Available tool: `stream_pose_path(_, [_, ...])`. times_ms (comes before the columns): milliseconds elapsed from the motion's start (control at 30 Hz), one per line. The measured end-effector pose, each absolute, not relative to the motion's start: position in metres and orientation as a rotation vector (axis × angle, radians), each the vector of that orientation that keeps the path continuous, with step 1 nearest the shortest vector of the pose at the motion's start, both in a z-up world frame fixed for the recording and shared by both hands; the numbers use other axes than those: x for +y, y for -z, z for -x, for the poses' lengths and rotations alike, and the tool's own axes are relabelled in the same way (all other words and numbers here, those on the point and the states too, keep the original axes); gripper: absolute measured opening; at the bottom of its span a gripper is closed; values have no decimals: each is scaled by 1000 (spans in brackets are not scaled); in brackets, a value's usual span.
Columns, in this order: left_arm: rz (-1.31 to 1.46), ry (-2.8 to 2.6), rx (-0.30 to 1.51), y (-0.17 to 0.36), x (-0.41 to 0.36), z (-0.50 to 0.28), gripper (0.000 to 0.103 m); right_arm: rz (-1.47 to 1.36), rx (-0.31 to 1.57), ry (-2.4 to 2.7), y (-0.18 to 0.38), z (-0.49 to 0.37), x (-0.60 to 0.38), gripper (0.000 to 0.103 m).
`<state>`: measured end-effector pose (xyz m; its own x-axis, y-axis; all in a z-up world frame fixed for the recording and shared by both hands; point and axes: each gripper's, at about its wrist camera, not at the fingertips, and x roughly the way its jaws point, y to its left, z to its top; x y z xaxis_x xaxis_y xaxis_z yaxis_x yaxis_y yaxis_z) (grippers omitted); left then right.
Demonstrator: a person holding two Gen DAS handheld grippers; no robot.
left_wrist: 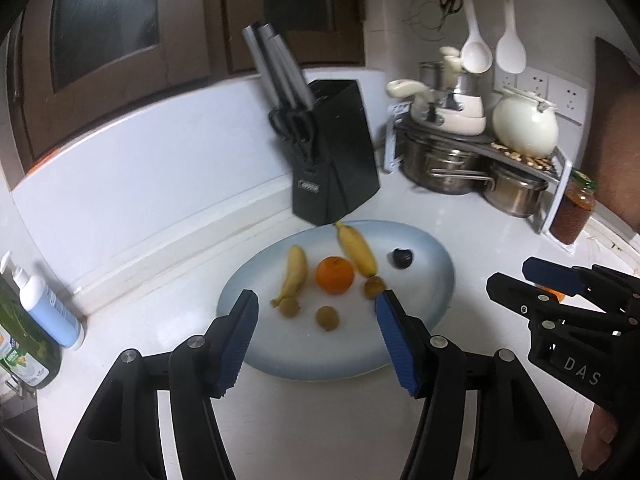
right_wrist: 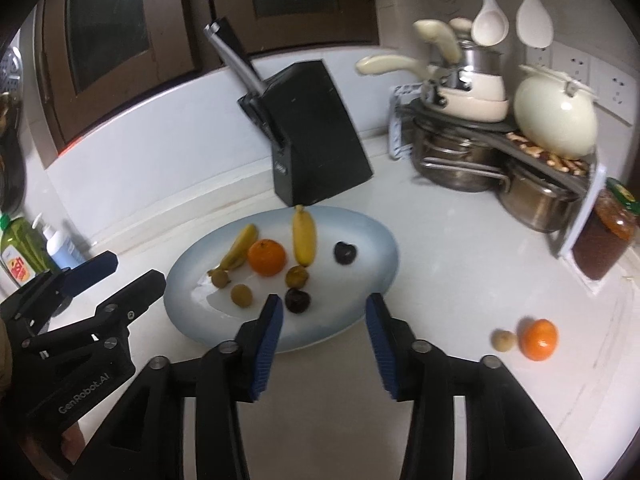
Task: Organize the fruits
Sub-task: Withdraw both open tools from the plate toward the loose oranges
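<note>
On the white worktop (right_wrist: 460,264) in front of you lies an oval, pale blue plate (right_wrist: 360,300), just before a black knife block (right_wrist: 320,132). On the plate you have two bananas: one on the left (right_wrist: 240,246) slanting, one in the middle (right_wrist: 304,240) nearly lengthwise with its stem toward the knife block. An orange (right_wrist: 267,257) sits between them. Near the left banana's lower end are two small, brownish-green round fruits (right_wrist: 220,278) (right_wrist: 241,295), and a third one (right_wrist: 297,276) lies just below the middle banana. Two dark, plum-like fruits are also on the plate: one to the right of the middle banana (right_wrist: 345,253), the other near the front rim (right_wrist: 297,300). Off the plate, well to the right on the worktop, a second orange (right_wrist: 540,339) rests just beside another small, pale round fruit (right_wrist: 503,340). Your left gripper (left_wrist: 316,336) hangs above the near edge of the plate with its jaws released, nothing between the blue pads (left_wrist: 240,344). Your right gripper (right_wrist: 324,344) is likewise over the plate's front rim, its jaws parted and grasping nothing. At the back right a rack (right_wrist: 552,168) carries steel pots, a cream kettle (right_wrist: 556,116) and cream pans, with a jar (right_wrist: 604,236) beside it. At the far left stand a green bottle (right_wrist: 20,252) and a pump bottle (right_wrist: 60,248).
</note>
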<state>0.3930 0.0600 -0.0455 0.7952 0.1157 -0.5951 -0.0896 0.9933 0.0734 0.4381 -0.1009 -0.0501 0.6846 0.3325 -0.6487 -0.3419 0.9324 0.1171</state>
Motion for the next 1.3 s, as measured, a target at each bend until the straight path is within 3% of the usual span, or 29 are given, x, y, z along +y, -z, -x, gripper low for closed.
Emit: stream_pose_path(1300, [-126, 203, 593, 35, -97, -406, 64, -99, 637, -70, 31, -403, -269, 52])
